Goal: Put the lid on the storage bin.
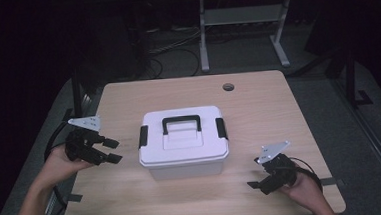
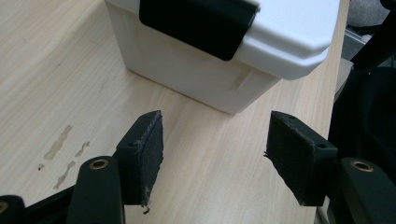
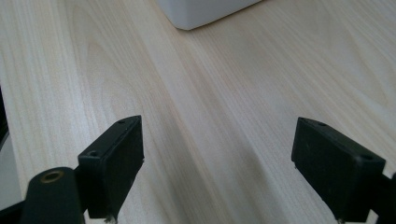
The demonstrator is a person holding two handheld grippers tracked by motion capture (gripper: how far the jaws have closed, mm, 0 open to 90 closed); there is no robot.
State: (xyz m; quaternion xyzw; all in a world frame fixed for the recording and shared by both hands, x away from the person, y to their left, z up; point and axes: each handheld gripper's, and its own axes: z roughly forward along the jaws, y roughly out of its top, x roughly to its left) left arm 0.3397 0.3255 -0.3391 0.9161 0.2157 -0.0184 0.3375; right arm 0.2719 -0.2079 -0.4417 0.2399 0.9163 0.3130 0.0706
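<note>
**Two grippers flank a latched white box**

Forearms come in from the near edge of the table [image 1: 257, 91] as we hold one gripper in each hand on either side of the white box [image 1: 183, 140]. We count one box, sitting near the middle of the tabletop with its lid on, one black carry handle [image 1: 181, 123] on top, and two black latches, one on each short end: the left latch [image 1: 143, 136] and the right latch [image 1: 221, 128]. Its long axis runs left to right across the table, so each short end faces one of our hands.

Our left gripper [image 1: 112, 150] is level with the box, just beside its left end, and points straight at it. Its jaws stand apart with nothing between them. In the left gripper view the left latch [image 2: 196, 25] sits just ahead of and above the two pads [image 2: 144, 154]. That is the relation we judge the coming move to turn on: the latch lies directly forward of this gripper, a short reach away.

Our right gripper [image 1: 258, 173] hangs lower, near the front right corner of the table, and points left across the bare wood in front of the box. Its jaws are also wide apart and empty. In the right gripper view, a corner of the box [image 3: 205, 11] lies well ahead. The left hand is clearly the nearer one.
</note>
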